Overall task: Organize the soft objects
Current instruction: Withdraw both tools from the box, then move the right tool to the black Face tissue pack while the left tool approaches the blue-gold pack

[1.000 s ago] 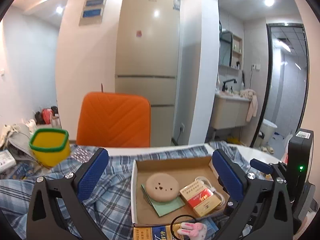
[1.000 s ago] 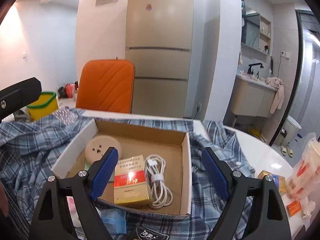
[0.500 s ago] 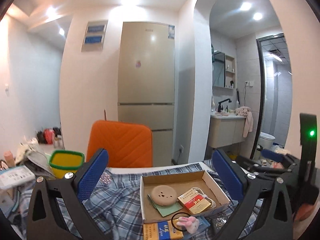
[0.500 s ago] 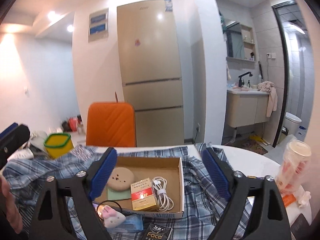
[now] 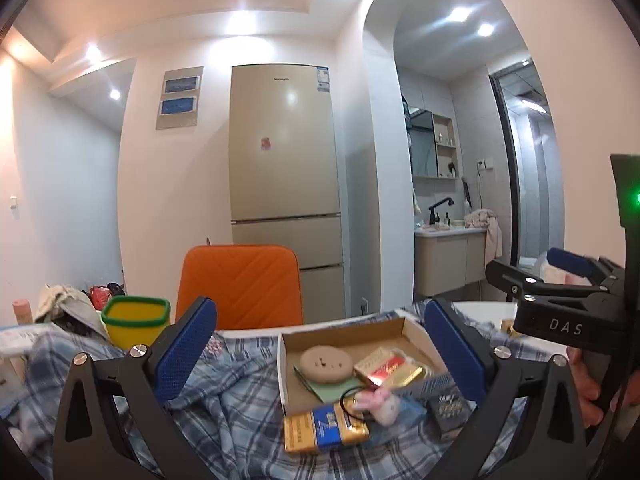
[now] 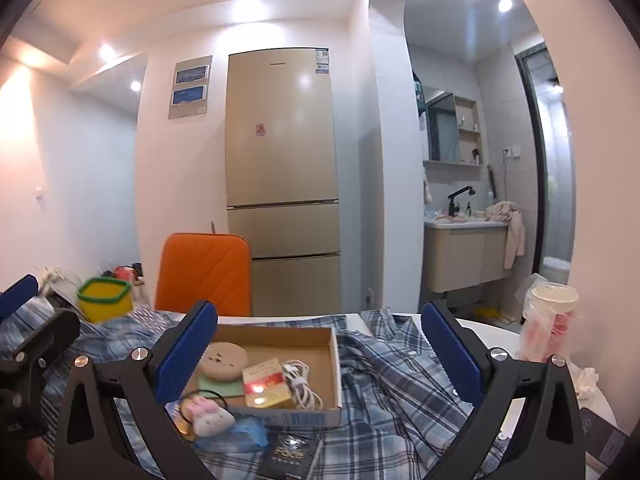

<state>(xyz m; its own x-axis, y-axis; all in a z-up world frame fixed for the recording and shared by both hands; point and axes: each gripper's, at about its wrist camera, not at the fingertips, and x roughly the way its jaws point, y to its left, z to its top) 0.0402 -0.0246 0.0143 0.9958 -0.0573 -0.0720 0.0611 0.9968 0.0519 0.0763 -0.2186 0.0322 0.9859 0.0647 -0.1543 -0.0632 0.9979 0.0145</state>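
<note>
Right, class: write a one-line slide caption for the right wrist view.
Open right gripper above a cardboard box on a plaid shirt, fridge behind.

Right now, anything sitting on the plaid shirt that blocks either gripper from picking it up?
Yes. The cardboard box sits on the plaid shirt, with the plush bunny and a black packet in front; the shirt's right side lies bare.

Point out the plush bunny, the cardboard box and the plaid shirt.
plush bunny (image 6: 209, 420), right wrist view, its white body.
cardboard box (image 6: 276, 333), right wrist view, back wall.
plaid shirt (image 6: 394, 396), right wrist view, folds right of box.
</note>
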